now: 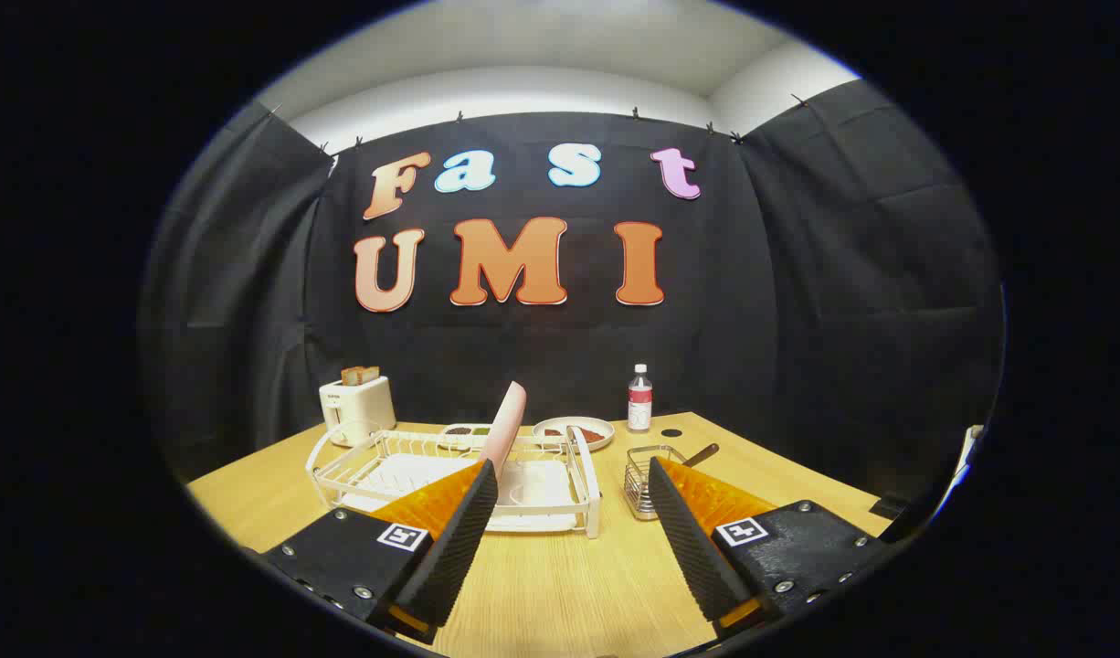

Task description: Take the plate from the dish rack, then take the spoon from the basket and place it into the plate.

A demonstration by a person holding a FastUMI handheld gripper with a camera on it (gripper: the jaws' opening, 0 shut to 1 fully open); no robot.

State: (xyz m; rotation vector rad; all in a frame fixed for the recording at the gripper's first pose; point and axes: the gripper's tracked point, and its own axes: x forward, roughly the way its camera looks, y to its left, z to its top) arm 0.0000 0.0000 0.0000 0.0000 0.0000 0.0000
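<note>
A pink plate [507,424] stands on edge in the white wire dish rack [405,466], just beyond my left fingertip. To the rack's right sits a small wire basket [640,475] with a brown-handled spoon [702,453] leaning out of it, right behind my right fingertip. My gripper [571,468] hangs above the wooden table, short of the rack, open wide with nothing between its fingers.
A white toaster [356,408] with bread stands at the back left. Behind the rack lie a small dish with dark bits [464,430] and a bowl of food [575,430]. A water bottle [639,398] stands at the back. Bare wooden tabletop [560,576] lies under the fingers.
</note>
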